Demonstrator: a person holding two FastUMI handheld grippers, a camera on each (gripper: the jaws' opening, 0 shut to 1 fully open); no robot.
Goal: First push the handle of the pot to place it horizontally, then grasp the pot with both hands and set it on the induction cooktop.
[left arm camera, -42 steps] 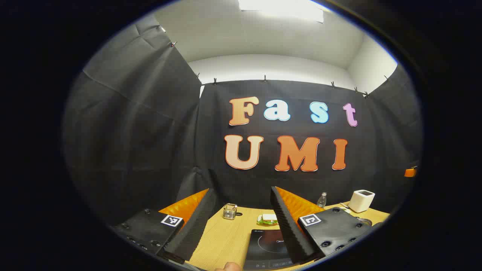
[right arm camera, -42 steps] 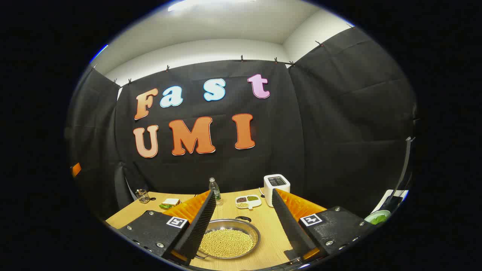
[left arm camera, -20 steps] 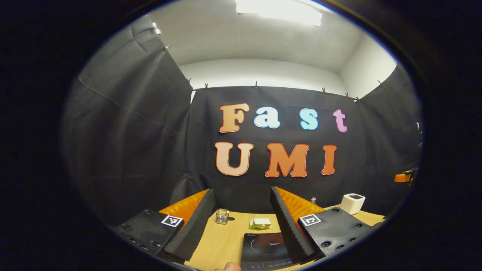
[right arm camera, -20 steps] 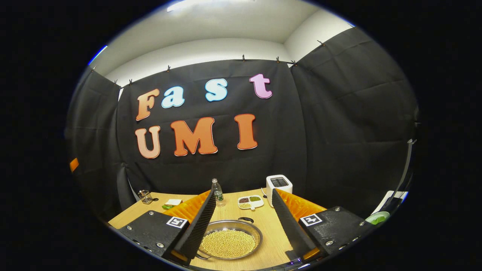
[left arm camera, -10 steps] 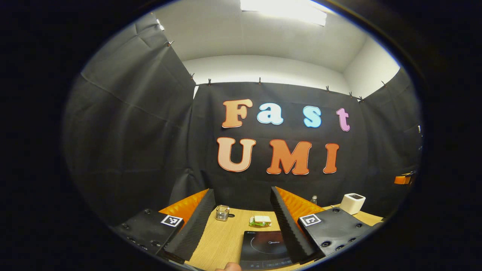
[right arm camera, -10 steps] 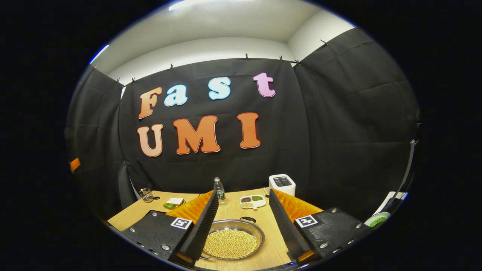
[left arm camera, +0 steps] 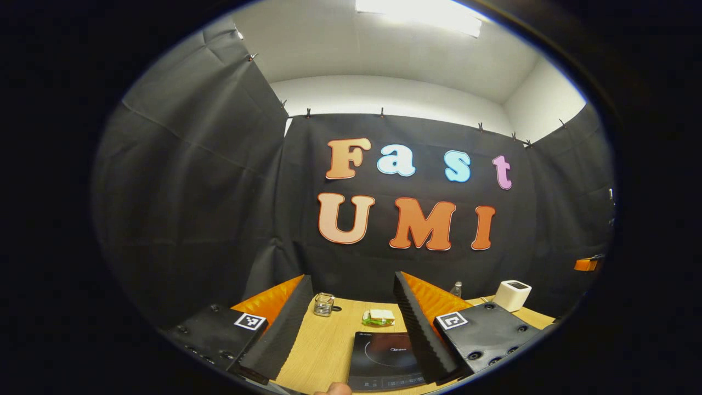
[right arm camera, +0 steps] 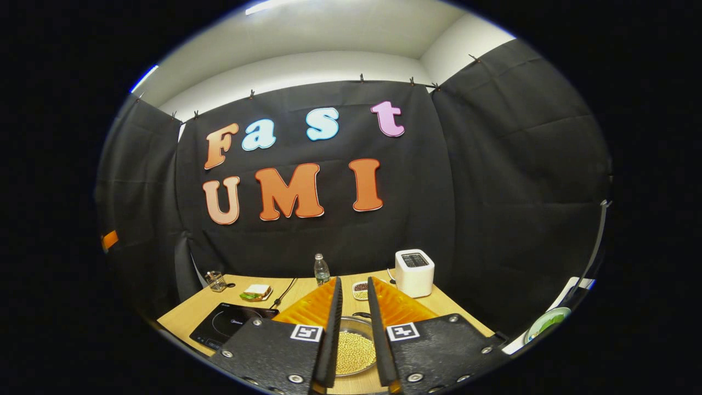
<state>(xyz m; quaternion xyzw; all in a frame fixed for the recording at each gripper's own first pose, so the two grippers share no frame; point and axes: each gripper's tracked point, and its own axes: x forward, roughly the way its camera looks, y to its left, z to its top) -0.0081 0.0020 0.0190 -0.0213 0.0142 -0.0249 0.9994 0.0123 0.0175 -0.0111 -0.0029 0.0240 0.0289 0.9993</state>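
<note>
At the bottom centre of the right gripper view, the right gripper [right arm camera: 352,329] has its jaws drawn nearly together, a narrow gap left between them and nothing pinched. Through that gap shows the pot [right arm camera: 354,348], a shallow, round, shiny metal pan filled with pale yellow beans, sitting on the wooden table [right arm camera: 181,315]; a small dark handle [right arm camera: 361,315] curves at its far rim. To the lower left of that view lies the flat black induction cooktop [right arm camera: 225,323], apart from the pot. Farther back stand a sandwich [right arm camera: 255,292], a glass cup [right arm camera: 215,281], a water bottle [right arm camera: 321,269] and a white toaster [right arm camera: 414,272].

In the left gripper view, the left gripper [left arm camera: 349,321] holds its jaws spread wide over the table at the bottom centre, with the cooktop [left arm camera: 384,359] lying just beyond them, partly behind the right-hand finger
</note>
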